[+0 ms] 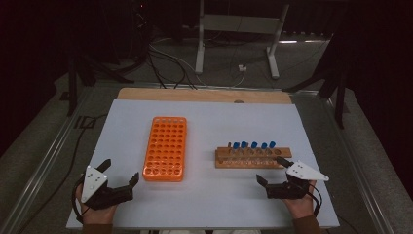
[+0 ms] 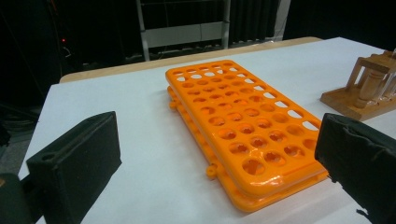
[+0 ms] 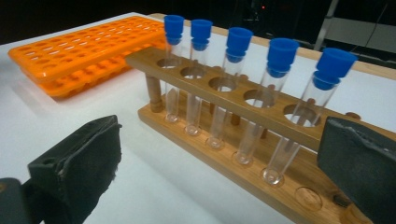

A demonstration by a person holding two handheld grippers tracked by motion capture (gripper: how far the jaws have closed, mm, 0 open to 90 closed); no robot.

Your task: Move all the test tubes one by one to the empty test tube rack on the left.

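Note:
An orange tube rack (image 1: 165, 148) with many empty holes lies flat left of centre on the white table top (image 1: 209, 122). Right of it stands a wooden rack (image 1: 253, 159) holding several clear tubes with blue caps (image 1: 253, 145). My left gripper (image 1: 120, 172) rests near the front left edge, open and holding nothing; in the left gripper view the orange rack (image 2: 243, 126) lies just ahead between its jaws. My right gripper (image 1: 272, 170) is open at the wooden rack's front right end. In the right gripper view the wooden rack (image 3: 233, 93) and its capped tubes (image 3: 238, 39) stand close ahead.
A bare wooden strip (image 1: 204, 95) borders the table's far edge. Beyond it, on the dark floor, are a grey metal stand (image 1: 238, 29) and loose cables (image 1: 170, 68). Metal rails (image 1: 48, 151) run along both sides of the table.

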